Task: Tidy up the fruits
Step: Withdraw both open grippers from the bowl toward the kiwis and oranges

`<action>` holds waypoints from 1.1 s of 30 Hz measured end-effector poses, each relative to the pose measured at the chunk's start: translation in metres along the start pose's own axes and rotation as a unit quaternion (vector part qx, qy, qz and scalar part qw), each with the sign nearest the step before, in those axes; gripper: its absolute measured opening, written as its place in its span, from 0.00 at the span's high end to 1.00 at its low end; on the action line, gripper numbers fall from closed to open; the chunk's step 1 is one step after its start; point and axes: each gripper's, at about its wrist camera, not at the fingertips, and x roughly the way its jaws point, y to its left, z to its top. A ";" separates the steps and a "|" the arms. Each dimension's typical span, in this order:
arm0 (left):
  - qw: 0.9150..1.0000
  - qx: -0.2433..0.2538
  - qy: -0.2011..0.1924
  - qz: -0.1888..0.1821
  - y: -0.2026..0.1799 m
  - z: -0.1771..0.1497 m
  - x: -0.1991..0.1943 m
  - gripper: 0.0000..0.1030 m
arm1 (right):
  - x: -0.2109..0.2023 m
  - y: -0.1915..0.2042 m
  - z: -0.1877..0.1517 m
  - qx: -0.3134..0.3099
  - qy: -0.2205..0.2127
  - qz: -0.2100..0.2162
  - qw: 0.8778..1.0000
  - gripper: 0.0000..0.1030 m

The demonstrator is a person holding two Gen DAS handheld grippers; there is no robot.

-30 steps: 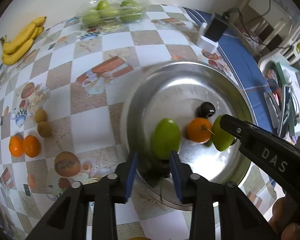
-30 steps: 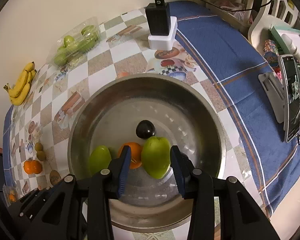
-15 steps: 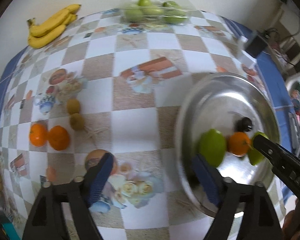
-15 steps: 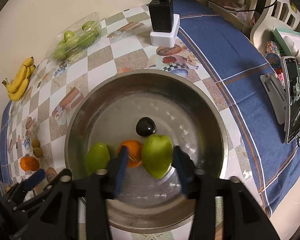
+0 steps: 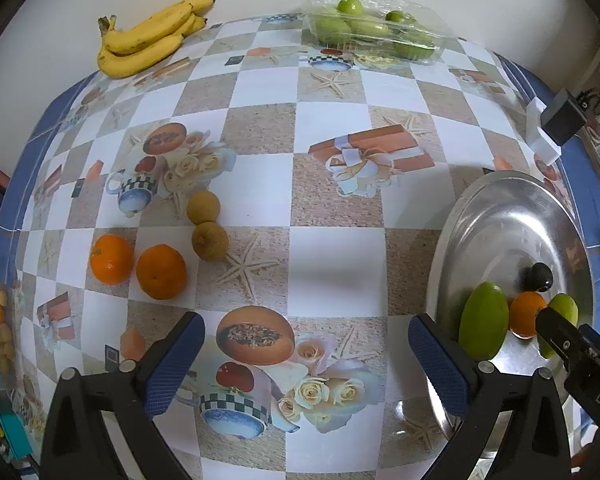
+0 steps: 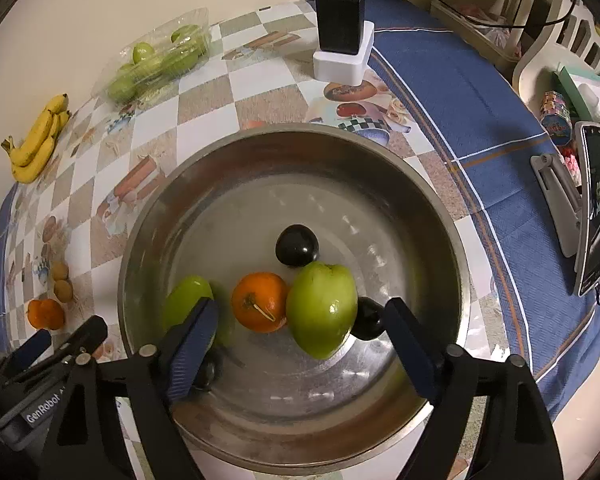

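Observation:
A steel bowl [image 6: 428, 200] holds two green fruits [image 6: 322, 308], an orange [image 6: 260, 307] and dark plums [image 6: 297, 245]. My right gripper [image 6: 300, 344] is open and empty over the bowl's near side, its fingers either side of the larger green fruit. My left gripper [image 5: 306, 354] is open and empty over the tablecloth, left of the bowl [image 5: 500, 216]. Two oranges [image 5: 161, 271] and two brown kiwis [image 5: 209, 235] lie on the table ahead of it to the left.
Bananas [image 5: 148, 38] and a clear box of green fruit [image 5: 374, 30] lie at the far edge by the wall. A black charger on a white block [image 6: 340, 40] stands beyond the bowl. A phone on a stand [image 6: 592, 208] is at the right.
Both grippers have opened wide. The left gripper has swung left, away from the bowl and the green fruit, to over the tablecloth. The right gripper stayed over the bowl.

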 end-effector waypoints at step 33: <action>1.000 0.005 -0.003 0.013 0.031 0.005 0.002 0.00 | -0.005 0.017 -0.003 -0.006 -0.019 0.006 1.000 0.00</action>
